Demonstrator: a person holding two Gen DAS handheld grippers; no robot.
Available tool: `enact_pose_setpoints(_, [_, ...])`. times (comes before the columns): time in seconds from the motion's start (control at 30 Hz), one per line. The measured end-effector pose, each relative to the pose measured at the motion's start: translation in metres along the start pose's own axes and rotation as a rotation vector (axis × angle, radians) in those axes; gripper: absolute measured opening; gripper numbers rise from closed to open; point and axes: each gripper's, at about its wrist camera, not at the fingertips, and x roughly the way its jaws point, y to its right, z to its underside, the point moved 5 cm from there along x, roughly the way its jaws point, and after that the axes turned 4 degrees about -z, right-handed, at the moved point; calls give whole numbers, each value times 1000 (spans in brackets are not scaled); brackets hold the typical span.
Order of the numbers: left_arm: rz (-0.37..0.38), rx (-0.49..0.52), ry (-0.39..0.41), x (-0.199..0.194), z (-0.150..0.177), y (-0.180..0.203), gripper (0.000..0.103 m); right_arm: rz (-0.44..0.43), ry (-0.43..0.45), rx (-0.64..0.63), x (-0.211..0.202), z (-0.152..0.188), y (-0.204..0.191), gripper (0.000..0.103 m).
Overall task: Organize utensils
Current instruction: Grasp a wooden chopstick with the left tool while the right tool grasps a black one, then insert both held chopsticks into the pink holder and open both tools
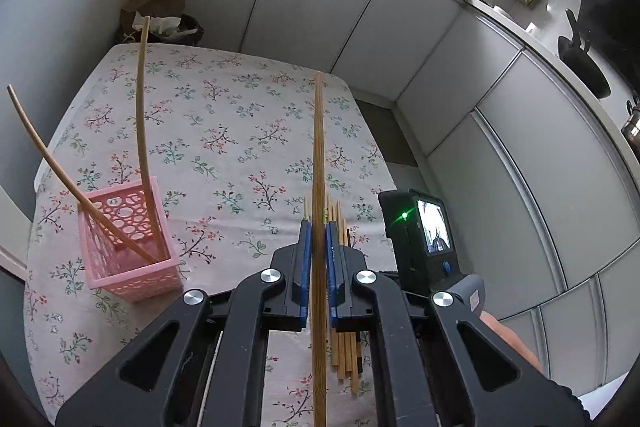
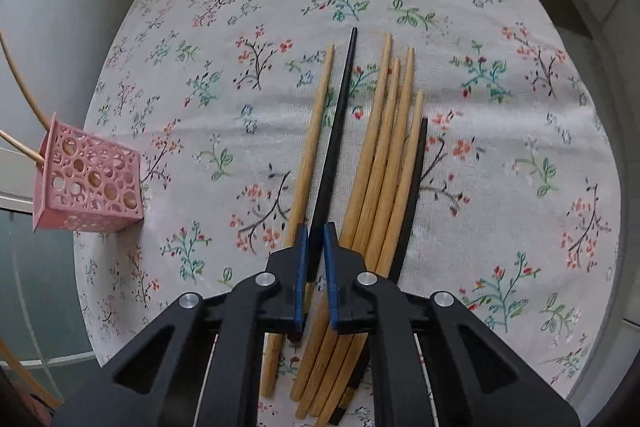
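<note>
We see a worktop (image 1: 248,131) under a floral cloth, with grey cabinet doors (image 1: 500,131) along its far and right sides and a brown paper bag (image 1: 158,3) beyond its far left corner. A pink perforated basket (image 1: 130,247) stands near the left edge; two wooden chopsticks (image 1: 141,131) lean in it, tips in the near right corner, tops fanning up and leftward. Nothing lies on the cloth between the basket and the pile.

Our left gripper (image 1: 319,239) is closed on a single wooden chopstick (image 1: 319,155), lifted above the cloth. Its long axis runs straight along the fingers, one end pointing forward toward the far edge, the other passing back beneath the camera. Below and just right of it the remaining sticks lie on the cloth, and the other gripper's camera unit (image 1: 424,239) sits close at the right.

From the right wrist, the pile (image 2: 384,163) lies mid-cloth: several wooden chopsticks side by side, plus two black ones, all roughly parallel and pointing away from us. Our right gripper (image 2: 316,247) has its blue pads either side of a black chopstick (image 2: 336,131), narrowly apart; we cannot tell whether they pinch it. That stick tapers away, tilted slightly right.
</note>
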Motion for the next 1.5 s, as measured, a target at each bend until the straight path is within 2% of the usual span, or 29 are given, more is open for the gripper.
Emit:
enact_pose_setpoints(0.3, [-4,6,27,-7,-2,2,6,56,20,-44,8,-21,-10,8])
enact_pose_setpoints(0.4, [-2,11,52,-12,-5,0,6,10,35,-12,4,-18,-15,7])
enact_pose_setpoints(0.47, [0,5,65,-16,-8,-3,6,-13,80,-6,-9,-20,-16,7])
enact_pose_setpoints(0.7, [-13,-26,141,-32,-21,-21,6,-192,258,1,-67,-22,-27,7])
enact_pose_setpoints(0.97, [-49,-120,317,-64,-43,-64,6,-335,465,-114,-121,-15,-67,7])
enact_pose_setpoints(1.1, [-49,-161,389,-72,-48,-81,6,-324,552,-192,-135,-9,-85,7])
enact_pose_setpoints(1.23, [-92,-167,472,-75,-52,-92,6,-299,611,-235,-140,-3,-94,7])
enact_pose_setpoints(1.5, [-195,-78,586,-56,-57,-99,6,-273,681,-278,-148,5,-105,7])
